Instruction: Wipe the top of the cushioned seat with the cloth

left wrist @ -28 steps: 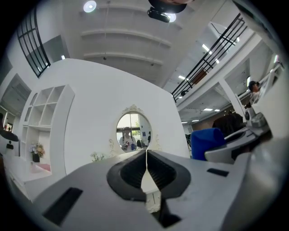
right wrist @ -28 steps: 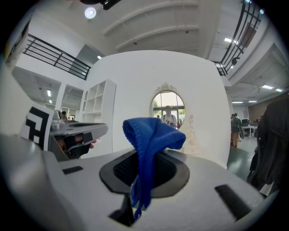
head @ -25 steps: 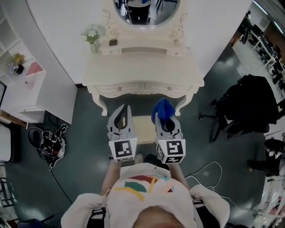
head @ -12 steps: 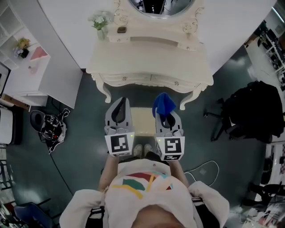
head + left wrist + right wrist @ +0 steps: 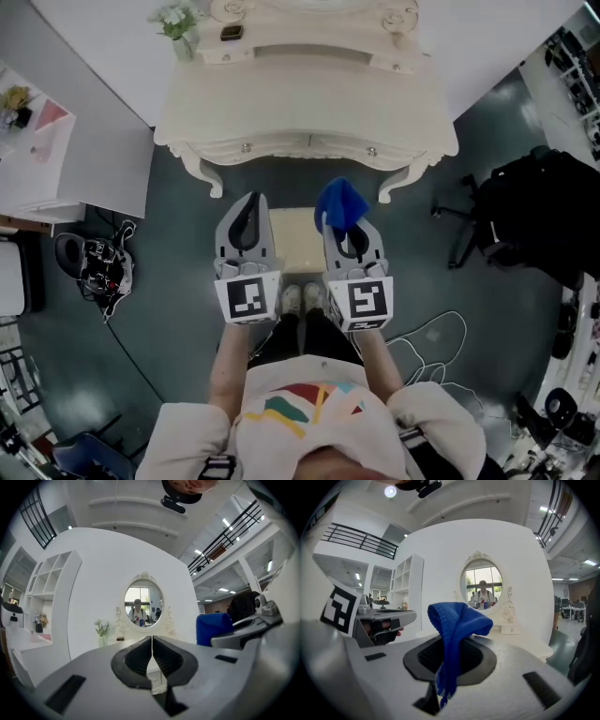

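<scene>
The cream cushioned seat point(image 5: 298, 236) stands on the floor in front of the dressing table, seen between my two grippers in the head view. My right gripper point(image 5: 344, 228) is shut on a blue cloth point(image 5: 339, 203), which bunches up above its jaws. In the right gripper view the blue cloth point(image 5: 456, 634) hangs pinched between the black pads. My left gripper point(image 5: 247, 217) is shut and holds nothing; its pads point(image 5: 138, 660) meet with no gap. Both grippers hover above the seat, one at each side.
An ornate cream dressing table point(image 5: 305, 105) with a mirror stands just beyond the seat, a small vase of flowers point(image 5: 174, 22) on it. A black office chair point(image 5: 525, 216) stands at the right, white shelving point(image 5: 56, 141) at the left. Cables point(image 5: 436, 337) lie on the dark floor.
The view has shifted so the dressing table sits higher in frame and the person's feet show below the seat. Both grippers keep their hold and their spacing.
</scene>
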Demonstrator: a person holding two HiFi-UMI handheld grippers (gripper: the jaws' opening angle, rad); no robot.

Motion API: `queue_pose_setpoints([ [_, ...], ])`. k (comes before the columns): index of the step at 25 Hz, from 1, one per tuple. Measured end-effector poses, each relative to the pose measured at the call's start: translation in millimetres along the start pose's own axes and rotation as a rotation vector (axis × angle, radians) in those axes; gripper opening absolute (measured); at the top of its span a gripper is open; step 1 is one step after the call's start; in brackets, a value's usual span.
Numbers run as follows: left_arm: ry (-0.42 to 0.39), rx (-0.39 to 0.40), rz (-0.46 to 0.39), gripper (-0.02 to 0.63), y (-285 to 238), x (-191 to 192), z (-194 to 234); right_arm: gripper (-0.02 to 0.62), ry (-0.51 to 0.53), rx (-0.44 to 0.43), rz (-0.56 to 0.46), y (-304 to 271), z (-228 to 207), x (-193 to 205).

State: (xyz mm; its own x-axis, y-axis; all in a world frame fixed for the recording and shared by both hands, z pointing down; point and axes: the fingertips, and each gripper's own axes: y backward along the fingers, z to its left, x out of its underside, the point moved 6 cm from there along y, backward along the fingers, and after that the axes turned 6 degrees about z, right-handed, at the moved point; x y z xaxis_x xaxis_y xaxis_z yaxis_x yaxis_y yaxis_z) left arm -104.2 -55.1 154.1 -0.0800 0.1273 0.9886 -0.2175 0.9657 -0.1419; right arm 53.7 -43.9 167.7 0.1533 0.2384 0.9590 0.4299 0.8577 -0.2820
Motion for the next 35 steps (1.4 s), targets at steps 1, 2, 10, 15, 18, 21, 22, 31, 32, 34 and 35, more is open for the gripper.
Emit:
queue_pose_setpoints([
  [1, 0.008, -0.001, 0.003, 0.009, -6.4, 7.7, 2.3, 0.04, -0.003, 0.002, 0.009, -7.2, -2.3, 4.2],
  [2, 0.013, -0.003, 0.01, 0.009, -11.9, 15.9, 4.4, 0.04, -0.011, 0.002, 0.019, -13.0, -3.9, 8.8],
  [10, -0.021, -0.009, 0.052, 0.009, -77.2, 86.7, 23.9, 0.04, -0.081, -0.022, 0.018, -82.8, -19.3, 51.4],
  [15, -0.078, -0.011, 0.118, 0.009, -104.2, 161.5, 32.1, 0.038, -0.128, -0.064, 0.022, -125.3, -23.2, 110.8],
  [18, -0.023, -0.048, 0.068, 0.009, -116.7, 194.3, 33.9, 0.04, -0.163, -0.088, 0.054, -145.5, -26.5, 154.8],
  [21, -0.03, -0.031, 0.052, 0.009, -120.5, 232.5, 36.8, 0.038, -0.209, -0.11, 0.097, -164.1, -23.0, 201.5],
  [22, -0.018, -0.028, 0.059, 0.009, -120.9, 245.8, 38.3, 0.04, -0.231, -0.119, 0.114, -169.8, -21.0, 217.3],
  [31, 0.023, -0.051, 0.086, 0.009, -125.0, 338.5, 38.9, 0.04, -0.263, -0.166, 0.241, -190.3, -0.1, 325.2],
  [32, 0.025, -0.054, 0.098, 0.009, -123.5, 346.4, 38.0, 0.04, -0.268, -0.176, 0.256, -190.5, 2.5, 332.7],
  [34, 0.035, -0.063, 0.122, 0.009, -121.2, 358.4, 35.2, 0.038, -0.274, -0.194, 0.284, -191.2, 6.2, 345.3],
  [35, 0.038, -0.066, 0.128, 0.009, -120.5, 362.4, 33.8, 0.038, -0.276, -0.2, 0.296, -191.6, 7.4, 350.6],
])
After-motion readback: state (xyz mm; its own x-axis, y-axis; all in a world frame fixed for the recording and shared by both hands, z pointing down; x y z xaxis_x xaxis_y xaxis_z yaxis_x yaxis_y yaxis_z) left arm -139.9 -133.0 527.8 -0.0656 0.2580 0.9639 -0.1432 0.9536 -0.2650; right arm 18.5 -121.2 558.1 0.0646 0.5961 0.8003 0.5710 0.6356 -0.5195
